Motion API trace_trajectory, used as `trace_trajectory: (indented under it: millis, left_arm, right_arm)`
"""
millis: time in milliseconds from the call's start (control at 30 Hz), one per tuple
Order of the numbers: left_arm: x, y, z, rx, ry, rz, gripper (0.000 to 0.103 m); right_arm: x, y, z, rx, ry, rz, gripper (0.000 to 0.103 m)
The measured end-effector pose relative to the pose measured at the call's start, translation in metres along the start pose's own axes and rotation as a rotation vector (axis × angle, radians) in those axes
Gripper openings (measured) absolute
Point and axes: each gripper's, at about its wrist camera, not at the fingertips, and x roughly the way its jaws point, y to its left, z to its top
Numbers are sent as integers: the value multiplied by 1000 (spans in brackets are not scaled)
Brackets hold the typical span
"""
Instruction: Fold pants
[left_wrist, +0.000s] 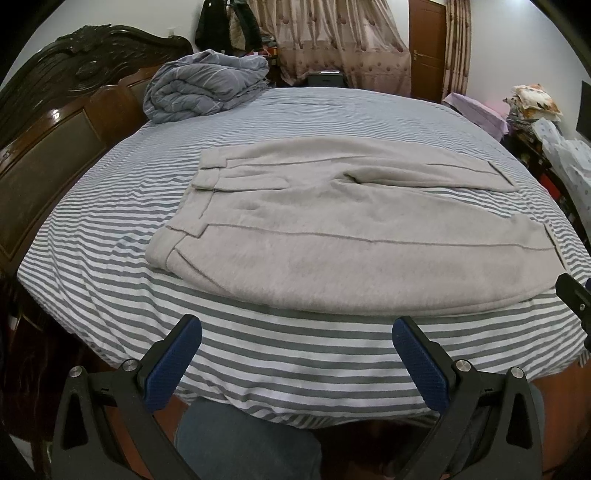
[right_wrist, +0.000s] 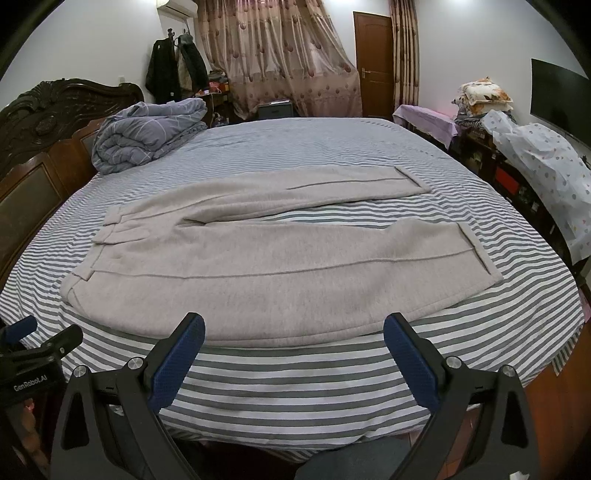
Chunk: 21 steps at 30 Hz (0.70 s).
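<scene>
The pants (right_wrist: 258, 258) lie flat on the striped bed (right_wrist: 295, 387), just ahead of both grippers, unfolded. The waistband is off to the left of each gripper and the two cuffs to the right; the legs part in a narrow V, the near leg running across just beyond the fingertips, the far leg behind it.

The left gripper (left_wrist: 297, 362) hovers over bare sheet short of the near leg's edge, its jaws wide apart and empty. The right gripper (right_wrist: 294, 356) sits likewise, jaws spread and holding nothing, its fingertips almost at the hem of the near leg. Neither touches the cloth.

The fabric looks like a thick, soft fleece or knit: light, limp, not slippery, and likely to drape and sag wherever it is not supported. A pinch on a single layer may drag the sheet along, so the grip should take only the pants' edge. Sensible holds, judged from this layout, are the near corner of the waistband for the left gripper and the near leg's cuff (right_wrist: 476, 251) for the right, lifting both together to lay the near leg over the far one.

A rolled duvet (right_wrist: 147, 133) sits well beyond, to the left.
</scene>
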Motion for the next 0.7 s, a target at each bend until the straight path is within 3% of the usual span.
trace_trajectory:
  millis: [700]
  left_arm:
    - [6, -3, 3, 1, 14, 3, 102]
  right_arm:
    - [7, -5, 1, 0, 12, 2, 97]
